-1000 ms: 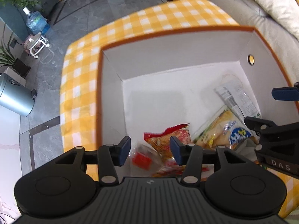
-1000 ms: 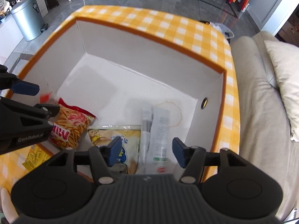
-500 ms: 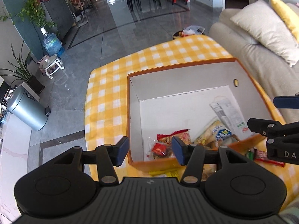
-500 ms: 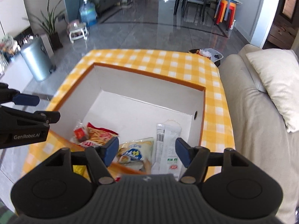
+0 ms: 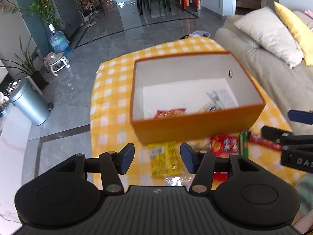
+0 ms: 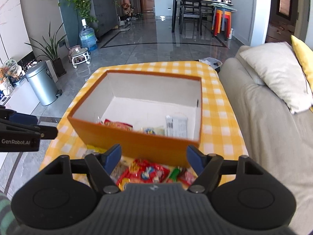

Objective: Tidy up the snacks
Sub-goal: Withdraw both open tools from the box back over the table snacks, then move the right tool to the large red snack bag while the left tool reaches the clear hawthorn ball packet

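Observation:
An orange box point(image 5: 197, 127) point(image 6: 137, 143) with a white inside stands on the yellow checked table. Inside lie a red snack bag point(image 5: 170, 113) point(image 6: 117, 125), a yellow-blue bag point(image 6: 153, 130) and a white packet point(image 5: 222, 97) point(image 6: 176, 125). In front of the box lie a yellow packet point(image 5: 165, 159), a red bag point(image 5: 225, 144) point(image 6: 145, 171), a green stick point(image 5: 243, 143) and a red bar point(image 5: 264, 141). My left gripper point(image 5: 157, 159) is open and empty above the yellow packet. My right gripper point(image 6: 153, 159) is open and empty above the red bag.
A beige sofa point(image 6: 273, 127) with cushions point(image 5: 270, 35) runs along the table's right side. A metal bin point(image 5: 29, 105) point(image 6: 42, 86), plants and a water bottle point(image 6: 88, 38) stand on the grey floor to the left. The table edge point(image 5: 93, 117) drops off at the left.
Both grippers have pulled back and up out of the box toward the near side. The snacks in front of the box have come into view. Both stay open and empty.

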Motion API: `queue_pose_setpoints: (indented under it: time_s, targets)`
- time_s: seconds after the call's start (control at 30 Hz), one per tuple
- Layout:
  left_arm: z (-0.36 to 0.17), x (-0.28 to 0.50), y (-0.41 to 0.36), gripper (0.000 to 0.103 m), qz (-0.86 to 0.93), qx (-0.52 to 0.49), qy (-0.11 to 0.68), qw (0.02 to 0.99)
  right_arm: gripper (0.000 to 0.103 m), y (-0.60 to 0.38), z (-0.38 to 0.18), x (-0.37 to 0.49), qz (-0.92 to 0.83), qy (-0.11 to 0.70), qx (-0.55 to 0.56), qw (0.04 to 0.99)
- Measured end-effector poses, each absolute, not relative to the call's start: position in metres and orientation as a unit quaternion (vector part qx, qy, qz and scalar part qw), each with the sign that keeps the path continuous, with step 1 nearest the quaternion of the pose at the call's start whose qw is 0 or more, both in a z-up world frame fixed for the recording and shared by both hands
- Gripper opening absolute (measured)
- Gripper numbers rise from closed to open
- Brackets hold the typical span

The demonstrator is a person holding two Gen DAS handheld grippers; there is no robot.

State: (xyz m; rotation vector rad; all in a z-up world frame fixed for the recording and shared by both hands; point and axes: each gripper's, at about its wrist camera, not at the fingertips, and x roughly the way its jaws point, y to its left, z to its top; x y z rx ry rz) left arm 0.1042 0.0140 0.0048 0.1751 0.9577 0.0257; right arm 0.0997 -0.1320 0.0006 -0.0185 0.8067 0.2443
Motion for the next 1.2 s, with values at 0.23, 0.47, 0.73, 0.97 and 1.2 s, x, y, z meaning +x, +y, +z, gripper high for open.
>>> queue_pose_setpoints:
  time_s: [0.23, 0.47, 0.73, 0.97, 1.2]
  targets:
    - [-0.022, 0.075, 0.023, 0.064, 0.009, 0.06, 0.481, 0.875, 0.071, -0.144, -0.028, 0.068, 0.095, 0.399, 0.006, 0.912]
    - [-0.045, 0.061, 0.027, 0.064, 0.009, 0.041, 0.492, 0.87, 0.071, -0.139, -0.058, 0.054, 0.095, 0.405, -0.009, 0.909]
    - [-0.064, 0.057, 0.019, 0.063, -0.017, 0.037, 0.458, 0.888, 0.071, -0.128, -0.084, 0.053, 0.105, 0.402, -0.037, 0.909]
    - [-0.081, 0.063, 0.012, 0.063, -0.041, 0.037, 0.483, 0.874, 0.063, -0.131, -0.092, 0.065, 0.101, 0.432, -0.024, 0.896]
    - [-0.101, 0.064, 0.004, 0.065, -0.07, 0.056, 0.508, 0.857, 0.062, -0.122, -0.099, 0.072, 0.128, 0.448, -0.032, 0.884]
